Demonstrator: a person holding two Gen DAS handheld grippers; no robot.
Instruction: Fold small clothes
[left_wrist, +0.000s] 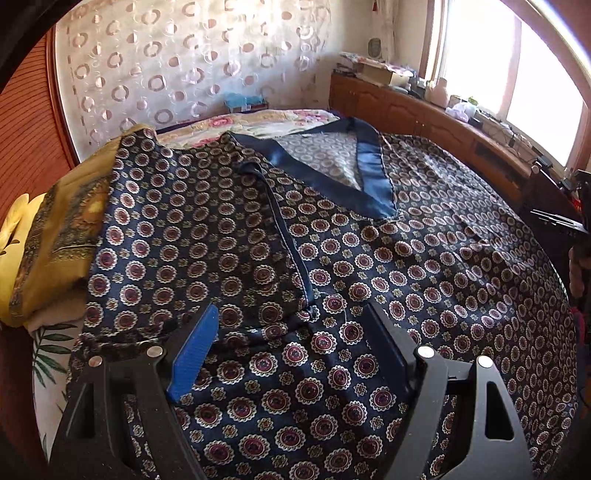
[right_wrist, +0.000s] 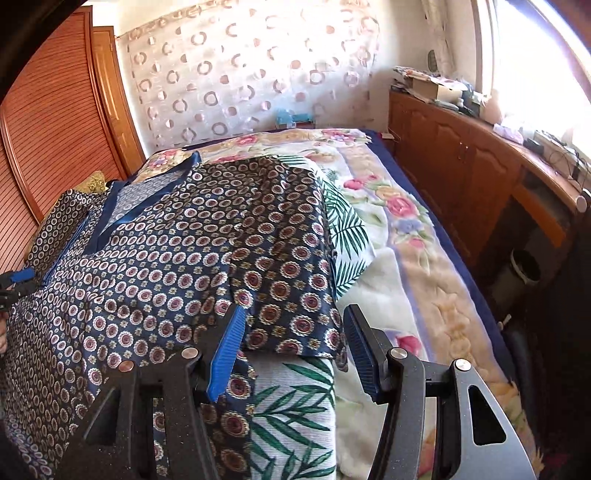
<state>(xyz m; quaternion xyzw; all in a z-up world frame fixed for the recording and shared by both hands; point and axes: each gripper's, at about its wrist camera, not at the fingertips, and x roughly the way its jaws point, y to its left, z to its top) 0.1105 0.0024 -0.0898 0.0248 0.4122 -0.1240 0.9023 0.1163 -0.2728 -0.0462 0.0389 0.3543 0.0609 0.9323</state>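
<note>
Bedroom setting: a bed (right_wrist: 417, 280) is being covered by a floral blanket (right_wrist: 399, 206), with a white cloth printed with green palm leaves (right_wrist: 291, 417) being laid over part of it. Behind the bed, a sheer curtain with ring motifs (left_wrist: 177, 66) is being hung across the wall; a wooden cabinet (right_wrist: 461, 158) is being run along the window side, its top being crowded with boxes and small items too blurred to identify. A louvred wooden door (right_wrist: 48, 155) is being shown at the far left.

Item: navy top with round medallion print (left_wrist: 406, 266), being spread flat on the bed over the leaf cloth, its satin blue V-neck band (left_wrist: 373, 166) being turned toward the curtain. One sleeve (left_wrist: 184, 229) is being laid folded inward across the body, its hemmed edge lying over the front panel. A mustard-yellow patterned cloth (left_wrist: 62, 229) is being kept just beside the top, at its left.

Left gripper (left_wrist: 291, 354): its jaws are being held apart, low over the top's front near the folded sleeve's end; whether they touch the fabric cannot be told.

Right gripper (right_wrist: 295, 354): its jaws are being held apart around the corner of the other sleeve (right_wrist: 291, 280), nothing being clamped.
</note>
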